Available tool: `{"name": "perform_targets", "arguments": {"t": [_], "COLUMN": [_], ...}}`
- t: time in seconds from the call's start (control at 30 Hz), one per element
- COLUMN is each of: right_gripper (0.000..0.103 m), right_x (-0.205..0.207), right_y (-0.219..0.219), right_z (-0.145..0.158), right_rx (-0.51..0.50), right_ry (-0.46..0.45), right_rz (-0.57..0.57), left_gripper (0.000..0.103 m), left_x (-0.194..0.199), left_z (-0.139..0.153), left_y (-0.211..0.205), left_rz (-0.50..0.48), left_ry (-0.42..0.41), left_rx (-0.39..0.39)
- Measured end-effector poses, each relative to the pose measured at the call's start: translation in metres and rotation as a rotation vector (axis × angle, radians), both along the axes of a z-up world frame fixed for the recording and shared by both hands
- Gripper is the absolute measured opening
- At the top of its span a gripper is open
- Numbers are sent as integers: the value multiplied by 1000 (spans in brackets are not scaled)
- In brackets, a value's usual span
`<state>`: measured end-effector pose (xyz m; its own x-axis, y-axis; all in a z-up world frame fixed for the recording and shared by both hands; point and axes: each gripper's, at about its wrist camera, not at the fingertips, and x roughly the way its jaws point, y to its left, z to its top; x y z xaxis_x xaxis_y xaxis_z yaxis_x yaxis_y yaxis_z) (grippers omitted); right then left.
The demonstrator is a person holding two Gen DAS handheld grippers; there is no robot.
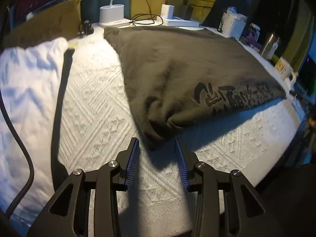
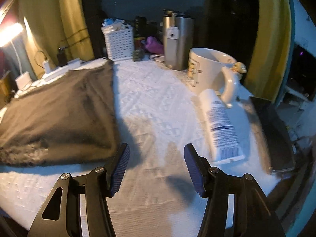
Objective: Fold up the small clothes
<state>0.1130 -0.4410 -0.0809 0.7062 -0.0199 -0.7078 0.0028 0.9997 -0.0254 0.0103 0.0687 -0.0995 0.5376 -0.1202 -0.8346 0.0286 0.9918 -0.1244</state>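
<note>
On the counter [image 2: 158, 98], my left hand-held gripper [image 1: 157, 148] and right hand-held gripper [image 2: 157, 154] gape empty. I judge the dark shirt [image 1: 187, 69] soft and limp; I'd pinch its near corner.

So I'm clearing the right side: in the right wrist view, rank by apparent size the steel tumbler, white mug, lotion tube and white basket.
1. white mug and lotion tube: look alike; the tube lies nearer the camera, so unsure.
2. steel tumbler
3. white basket

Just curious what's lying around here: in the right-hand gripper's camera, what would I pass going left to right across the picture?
Dark folded garment → white lattice basket → steel tumbler → white mug → dark flat case.
</note>
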Motion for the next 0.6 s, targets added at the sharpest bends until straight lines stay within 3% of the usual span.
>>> {"name": "perform_targets", "arguments": {"t": [0.07,0.1,0.13,0.3,0.37,0.43,0.53,0.6], "right_gripper": [59,59,59,59,59,59,59,59], "right_x": [0,1,1,6,15,23,22,23], "right_y": [12,18,28,58,64,59,53,47], "right_z": [0,0,0,-4,-16,-27,-26,-24], "right_rx": [28,39,47,43,-20,-25,-45,-46], "right_ry": [-8,-14,-26,-42,8,56,40,43], "right_rz": [37,58,89,155,132,99,76,64], "left_gripper": [37,28,10,10,10,3,3,3], "left_x": [4,6,7,6,4,2,-3,-6], "left_z": [-1,-1,-1,9,9,5,2,8], "left_y": [-4,-6,-7,-4,-1,7,31,44], "left_rz": [-8,-9,-11,9,22,65,140,176], "left_ry": [-20,-28,-32,-69,-71,-50,-14,-38], "left_rx": [37,67,93,210,241,300,266,209]}}
